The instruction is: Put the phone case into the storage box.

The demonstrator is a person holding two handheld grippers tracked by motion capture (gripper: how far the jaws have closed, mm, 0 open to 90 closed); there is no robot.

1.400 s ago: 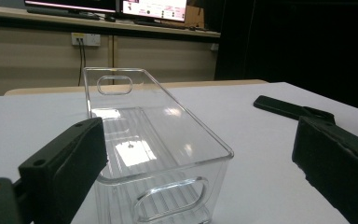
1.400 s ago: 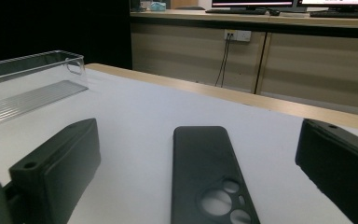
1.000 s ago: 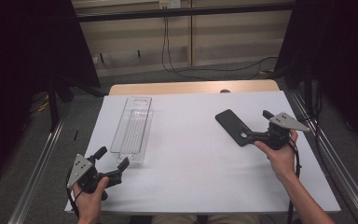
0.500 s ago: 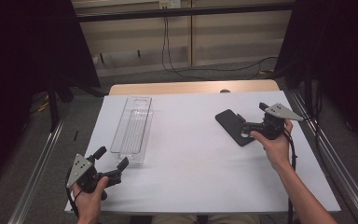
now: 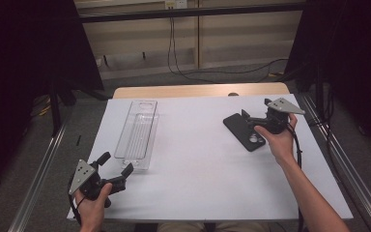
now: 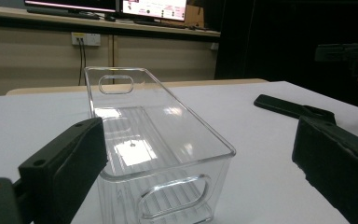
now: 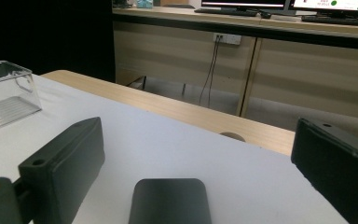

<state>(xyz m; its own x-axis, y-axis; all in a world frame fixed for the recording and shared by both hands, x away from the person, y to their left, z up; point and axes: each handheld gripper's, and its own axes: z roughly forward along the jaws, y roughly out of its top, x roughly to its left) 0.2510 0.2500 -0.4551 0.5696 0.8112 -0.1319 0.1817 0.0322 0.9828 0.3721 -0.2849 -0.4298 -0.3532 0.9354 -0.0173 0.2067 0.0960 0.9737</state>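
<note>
A flat black phone-like slab (image 5: 243, 130) lies on the white table at the right. My right gripper (image 5: 249, 121) hovers over its far end with jaws open; in the right gripper view the slab's rounded end (image 7: 170, 200) sits low between the wide-apart jaws of the right gripper (image 7: 193, 140). A long clear plastic bin (image 5: 137, 133) stands left of centre. My left gripper (image 5: 116, 164) rests near the table's front left corner, open, pointing at the bin's near end (image 6: 168, 186), nothing between the jaws of the left gripper (image 6: 198, 140).
The white table sheet (image 5: 198, 164) covers most of a wooden tabletop (image 5: 198, 91), whose far strip shows bare. Metal rails (image 5: 38, 179) run along both sides. In the left gripper view the black slab (image 6: 293, 108) lies to the right of the bin.
My right gripper has drifted away from the person and slightly left, over the black slab's far end. The left gripper, bin and slab have stayed put.
</note>
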